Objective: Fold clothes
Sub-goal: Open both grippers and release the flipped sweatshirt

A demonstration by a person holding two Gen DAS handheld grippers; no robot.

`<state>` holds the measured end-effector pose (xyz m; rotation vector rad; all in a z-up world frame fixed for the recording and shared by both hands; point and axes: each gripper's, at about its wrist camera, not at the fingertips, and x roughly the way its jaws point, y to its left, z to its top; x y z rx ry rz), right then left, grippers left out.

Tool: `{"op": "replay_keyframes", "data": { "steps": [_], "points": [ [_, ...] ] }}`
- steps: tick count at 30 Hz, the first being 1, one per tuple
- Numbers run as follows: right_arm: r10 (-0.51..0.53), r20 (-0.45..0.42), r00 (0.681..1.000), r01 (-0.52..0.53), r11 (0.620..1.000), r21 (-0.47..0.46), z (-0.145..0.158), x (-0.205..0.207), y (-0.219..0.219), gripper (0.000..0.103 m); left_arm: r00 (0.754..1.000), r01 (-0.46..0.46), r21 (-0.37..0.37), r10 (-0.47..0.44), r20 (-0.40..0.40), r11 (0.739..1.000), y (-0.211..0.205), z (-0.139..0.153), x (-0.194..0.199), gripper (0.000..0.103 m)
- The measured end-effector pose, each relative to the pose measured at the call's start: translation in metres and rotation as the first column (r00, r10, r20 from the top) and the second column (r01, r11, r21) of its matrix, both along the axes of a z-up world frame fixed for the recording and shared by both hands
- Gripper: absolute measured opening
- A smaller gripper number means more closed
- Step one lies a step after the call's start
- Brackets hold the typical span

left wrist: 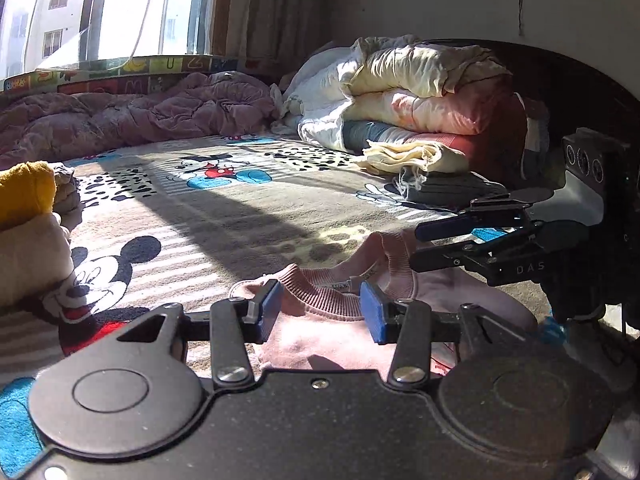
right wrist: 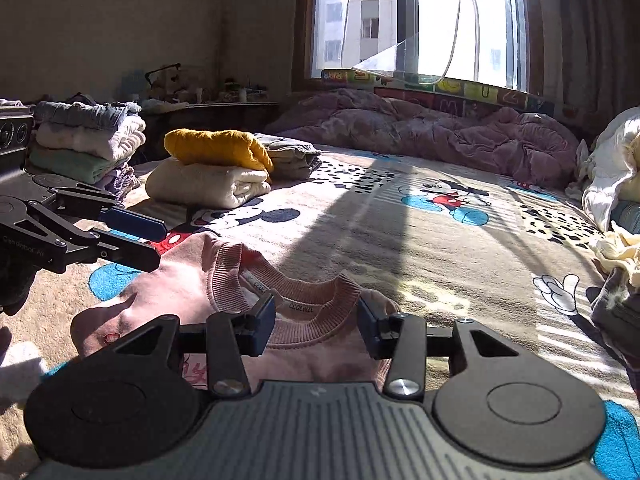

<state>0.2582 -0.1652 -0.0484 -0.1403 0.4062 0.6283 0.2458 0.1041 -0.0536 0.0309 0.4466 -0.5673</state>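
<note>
Soft pink sweatshirt (right wrist: 320, 356) with a ribbed collar lies on the bed (right wrist: 400, 240), label reading "CCOLWZL". Left gripper (left wrist: 320, 308) and right gripper (right wrist: 316, 324) both hang released, nothing clamped.

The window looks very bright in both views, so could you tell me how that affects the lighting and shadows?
Left wrist view: the blown-out window hides outdoor detail, and a long dark shadow crosses the cartoon-print bedspread. Right wrist view: the same glare, a broad shadow reaching the pink ribbed-collar sweatshirt, and fisheye bending of the window frame.
</note>
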Motion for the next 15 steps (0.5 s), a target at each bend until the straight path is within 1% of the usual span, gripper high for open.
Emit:
{"op": "replay_keyframes", "data": {
  "steps": [1, 3, 5, 7, 10, 12, 13, 15],
  "points": [
    [-0.001, -0.007, 1.000, 0.001, 1.000, -0.005, -0.003, 0.008, 0.002, 0.046, 1.000, 0.003, 0.012, -0.003, -0.012, 1.000, -0.003, -0.004, 0.006, 0.043],
    [-0.018, -0.076, 0.997, 0.020, 0.999, 0.025, -0.013, 0.026, -0.001, 0.046, 0.998, 0.014, 0.052, -0.011, -0.056, 0.999, -0.010, -0.013, 0.015, 0.044],
    [-0.025, -0.161, 0.987, 0.036, 0.997, 0.066, -0.026, 0.042, -0.006, 0.046, 0.994, 0.009, 0.042, -0.005, -0.106, 0.999, -0.009, -0.019, 0.024, 0.045],
    [-0.018, -0.226, 0.974, 0.051, 0.988, 0.143, -0.034, 0.051, -0.017, 0.046, 0.991, 0.006, 0.027, -0.002, -0.133, 1.000, -0.007, -0.022, 0.028, 0.046],
    [-0.015, -0.282, 0.959, 0.079, 0.973, 0.218, -0.041, 0.057, -0.029, 0.040, 0.992, 0.008, 0.038, -0.004, -0.124, 0.999, -0.010, -0.023, 0.026, 0.047],
    [-0.020, -0.294, 0.956, 0.092, 0.969, 0.232, -0.043, 0.056, -0.032, 0.040, 0.994, 0.010, 0.047, -0.005, -0.110, 0.999, -0.013, -0.022, 0.023, 0.047],
    [-0.028, -0.289, 0.957, 0.096, 0.970, 0.224, -0.043, 0.054, -0.031, 0.040, 0.995, 0.011, 0.051, -0.006, -0.102, 0.999, -0.015, -0.021, 0.021, 0.047],
    [-0.044, -0.279, 0.959, 0.106, 0.972, 0.210, -0.042, 0.049, -0.029, 0.040, 0.997, 0.002, -0.001, -0.002, -0.080, 1.000, -0.002, -0.014, 0.013, 0.047]
  ]
}}
